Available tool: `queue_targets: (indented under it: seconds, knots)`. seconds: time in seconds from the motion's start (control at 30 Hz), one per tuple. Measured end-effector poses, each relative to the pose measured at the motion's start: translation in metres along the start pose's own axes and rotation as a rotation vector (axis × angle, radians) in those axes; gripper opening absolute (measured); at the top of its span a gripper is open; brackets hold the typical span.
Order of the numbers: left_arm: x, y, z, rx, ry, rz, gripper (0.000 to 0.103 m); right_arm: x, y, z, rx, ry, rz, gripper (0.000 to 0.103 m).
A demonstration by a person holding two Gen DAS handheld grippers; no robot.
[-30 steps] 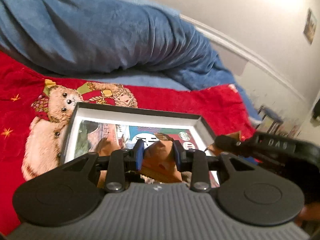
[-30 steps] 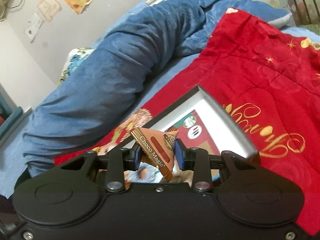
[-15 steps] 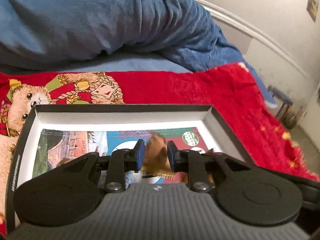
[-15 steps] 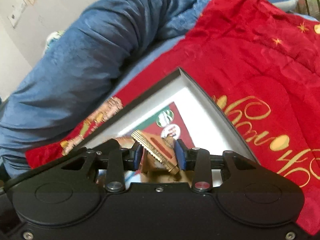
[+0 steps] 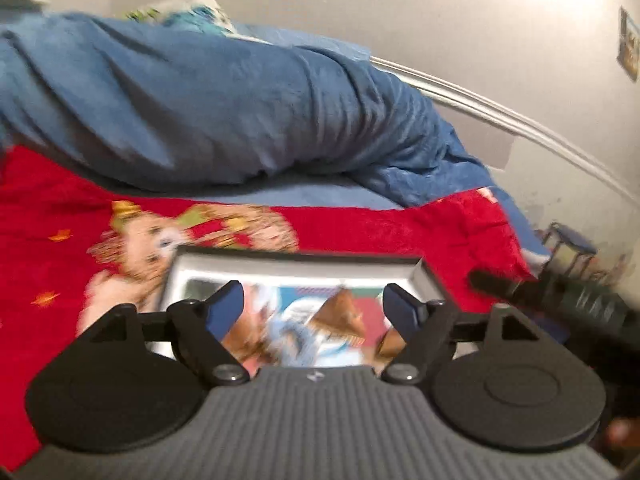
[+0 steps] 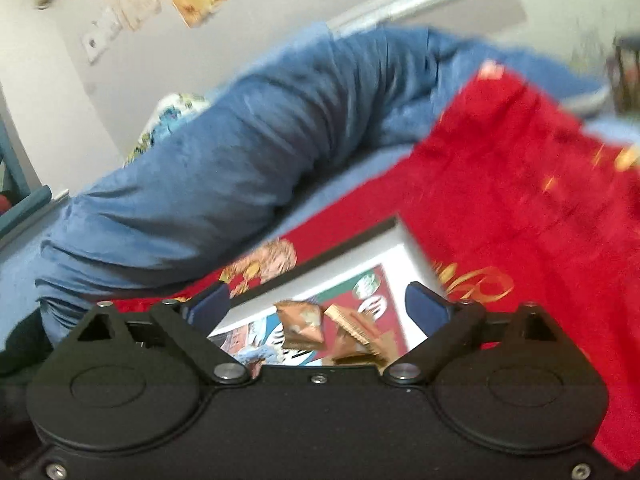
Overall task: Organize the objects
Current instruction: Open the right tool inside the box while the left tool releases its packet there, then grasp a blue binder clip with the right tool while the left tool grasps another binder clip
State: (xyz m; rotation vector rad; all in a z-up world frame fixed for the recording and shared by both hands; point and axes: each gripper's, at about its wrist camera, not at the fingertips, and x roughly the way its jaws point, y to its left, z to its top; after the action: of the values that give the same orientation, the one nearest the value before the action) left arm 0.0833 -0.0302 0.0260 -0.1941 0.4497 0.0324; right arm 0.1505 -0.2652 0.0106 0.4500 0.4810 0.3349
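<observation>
A shallow black box with white inner walls [image 5: 296, 268] and a printed picture bottom lies on the red blanket. Brown triangular Choco Magic snack packets [image 5: 340, 316] lie inside it. My left gripper [image 5: 314, 308] is open and empty just above the box. In the right wrist view the box [image 6: 360, 248] holds the brown packets [image 6: 304, 324], and my right gripper [image 6: 318, 306] is open and empty above them. The right gripper's black body [image 5: 560, 292] shows at the right of the left wrist view. Both views are blurred.
The red blanket [image 5: 380, 228] with a bear print [image 5: 148, 240] and gold lettering [image 6: 480, 284] covers the bed. A rolled blue duvet [image 5: 224, 108] lies behind the box along the grey wall. A small stool [image 5: 568, 244] stands beyond the bed's right end.
Both grippers opened and let go of their brown packets, which now lie in the box. Both grippers have lifted and pulled back a little.
</observation>
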Motion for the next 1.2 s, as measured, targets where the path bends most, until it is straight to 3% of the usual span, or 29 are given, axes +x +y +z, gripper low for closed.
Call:
queue_targets:
  seconds: [0.07,0.17,0.27,0.43,0.57,0.73,0.9,1.2]
  knots:
    - [-0.016,-0.005,-0.023,0.019,0.009,0.024,0.087,-0.019,0.001,-0.005,-0.037,-0.04,-0.032,0.101]
    - [-0.02,-0.011,-0.066,0.046,0.064,-0.041,0.087,-0.036,-0.004,-0.022,-0.094,-0.059,-0.092,0.101]
    - [-0.003,-0.018,-0.094,0.045,0.155,-0.008,0.086,-0.043,-0.018,-0.038,-0.126,-0.021,-0.04,0.1]
    - [0.029,-0.026,-0.099,0.047,0.153,0.049,0.085,-0.038,-0.043,-0.053,-0.097,0.036,-0.017,0.097]
    - [0.044,-0.035,-0.101,0.085,0.161,0.089,0.086,-0.028,-0.06,-0.069,-0.104,0.096,-0.004,0.088]
    - [0.041,-0.038,-0.106,0.106,0.152,0.178,0.058,-0.027,-0.065,-0.079,-0.102,0.111,0.022,0.085]
    - [0.038,-0.033,-0.107,0.094,0.139,0.203,0.03,-0.026,-0.055,-0.081,-0.129,0.126,0.021,0.083]
    - [-0.012,-0.001,-0.117,0.028,0.117,0.125,0.028,-0.011,-0.009,-0.101,-0.263,0.175,0.06,0.083]
